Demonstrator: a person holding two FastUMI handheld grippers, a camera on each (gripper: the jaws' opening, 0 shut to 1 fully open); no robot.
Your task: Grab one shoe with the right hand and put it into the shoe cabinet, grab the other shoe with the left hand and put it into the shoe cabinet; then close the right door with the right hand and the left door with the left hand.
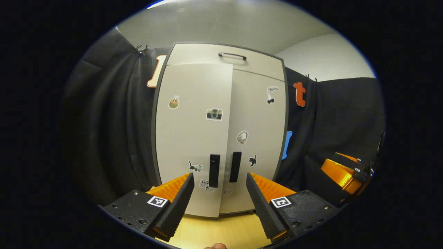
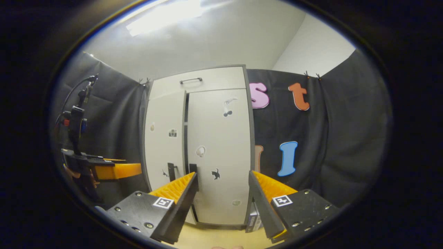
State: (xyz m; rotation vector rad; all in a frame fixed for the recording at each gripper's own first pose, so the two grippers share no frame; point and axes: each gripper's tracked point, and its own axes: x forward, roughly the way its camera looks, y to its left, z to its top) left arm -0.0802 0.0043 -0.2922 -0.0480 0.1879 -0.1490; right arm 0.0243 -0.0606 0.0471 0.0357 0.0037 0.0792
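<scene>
In the left gripper view, the left gripper [image 1: 218,193] hangs with its fingers apart and nothing between them, over a pale wooden floor [image 1: 221,231]. Just beyond stands the shoe cabinet [image 1: 221,131], pale grey with a dark frame and small stickers. Its left door [image 1: 192,138] stands slightly ajar, its edge overlapping the right door [image 1: 258,138]; two black handles [image 1: 225,169] sit side by side near the bottom. In the right gripper view, the right gripper [image 2: 223,197] also has its fingers spread and bare, facing the right door with open room between.
</scene>
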